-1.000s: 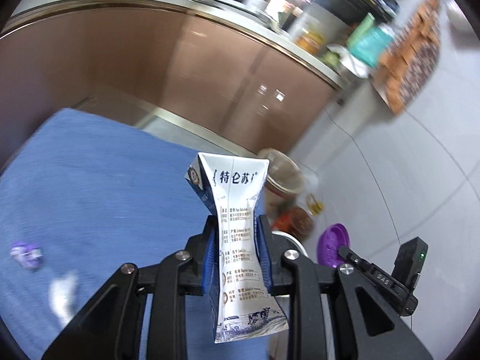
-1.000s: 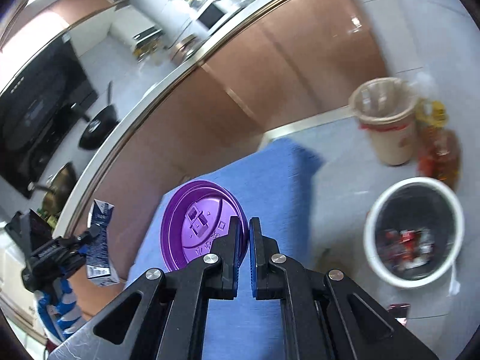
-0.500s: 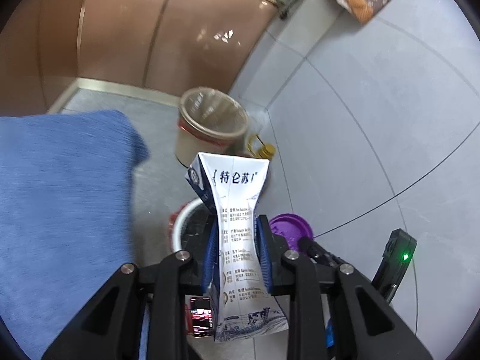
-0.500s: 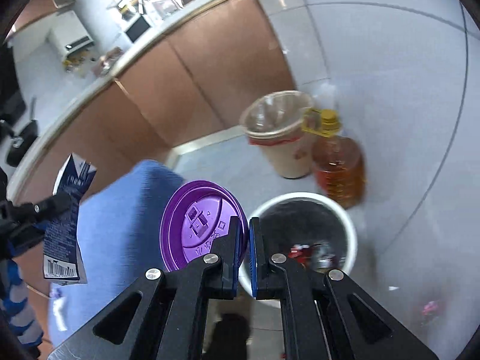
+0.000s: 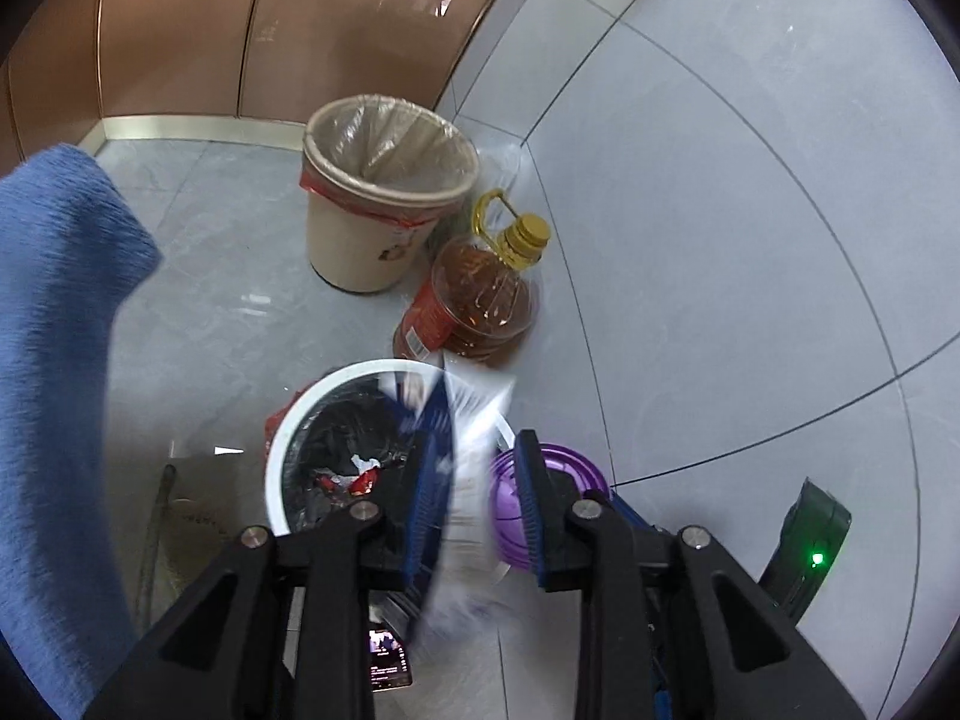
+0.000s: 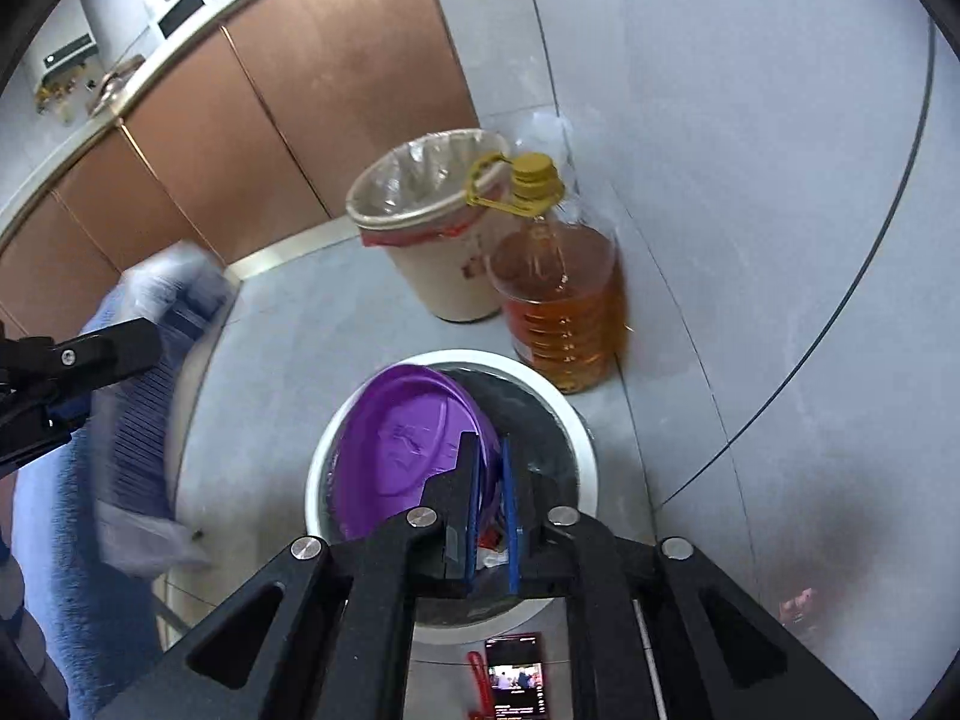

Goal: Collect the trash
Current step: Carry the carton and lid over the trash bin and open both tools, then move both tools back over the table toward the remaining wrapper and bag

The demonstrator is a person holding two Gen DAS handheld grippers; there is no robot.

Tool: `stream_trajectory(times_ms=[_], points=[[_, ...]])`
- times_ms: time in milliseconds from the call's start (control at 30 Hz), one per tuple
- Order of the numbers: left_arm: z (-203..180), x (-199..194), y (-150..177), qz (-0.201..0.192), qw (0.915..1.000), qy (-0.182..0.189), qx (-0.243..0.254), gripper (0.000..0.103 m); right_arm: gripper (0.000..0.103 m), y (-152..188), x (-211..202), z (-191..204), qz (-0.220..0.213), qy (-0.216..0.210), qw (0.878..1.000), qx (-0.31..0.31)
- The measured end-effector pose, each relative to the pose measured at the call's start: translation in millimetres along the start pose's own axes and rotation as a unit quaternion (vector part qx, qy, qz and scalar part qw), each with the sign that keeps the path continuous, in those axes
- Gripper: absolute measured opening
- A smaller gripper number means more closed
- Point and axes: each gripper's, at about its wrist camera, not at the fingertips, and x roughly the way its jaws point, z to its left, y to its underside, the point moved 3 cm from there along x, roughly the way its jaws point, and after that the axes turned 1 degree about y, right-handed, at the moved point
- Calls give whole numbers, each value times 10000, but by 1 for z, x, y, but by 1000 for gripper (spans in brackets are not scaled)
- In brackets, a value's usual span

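- Over the white-rimmed waste bin: left gripper jaws opening, blurred milk carton between them; light, crushable card, best held across its flat sides.
- Right gripper jaws opening around the purple cup lid above the bin; thin, flexible plastic, pinched by its rim.

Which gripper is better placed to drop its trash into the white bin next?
Right. The right gripper has its purple lid squarely over the white bin, jaws opening. The left gripper's milk carton, blurred, hangs nearer the rim.
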Motion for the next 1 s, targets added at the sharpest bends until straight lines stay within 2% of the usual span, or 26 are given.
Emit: stream_trajectory(times_ms=[67,133,300,467,633,800,933,1000], points=[[3,6,0,26,10000,-28,-11,36,11,-1,8,-3,25,23,10000,-6],[4,7,1,36,10000,-46,45,36,11,-1,13,-2,37,40,10000,-34],[8,-2,9,-16,9999,-89,114,36,25,4,11,0,33,-24,10000,-23],[12,-30,10,-218,9996,-135,100,36,26,3,3,7,-39,-102,9999,-6],[6,-66,13,-527,9981,-247,213,37,34,0,-29,22,-266,-222,9994,-49],[-3,-110,22,-999,9933,-449,358,46,37,-3,-62,35,-481,-280,9984,-99],[-11,-151,36,-1504,9835,-810,588,47,40,-1,-94,46,-718,-334,9968,-124],[-14,-169,44,-1724,9775,-1000,684,47,44,1,-109,52,-827,-351,9958,-172]])
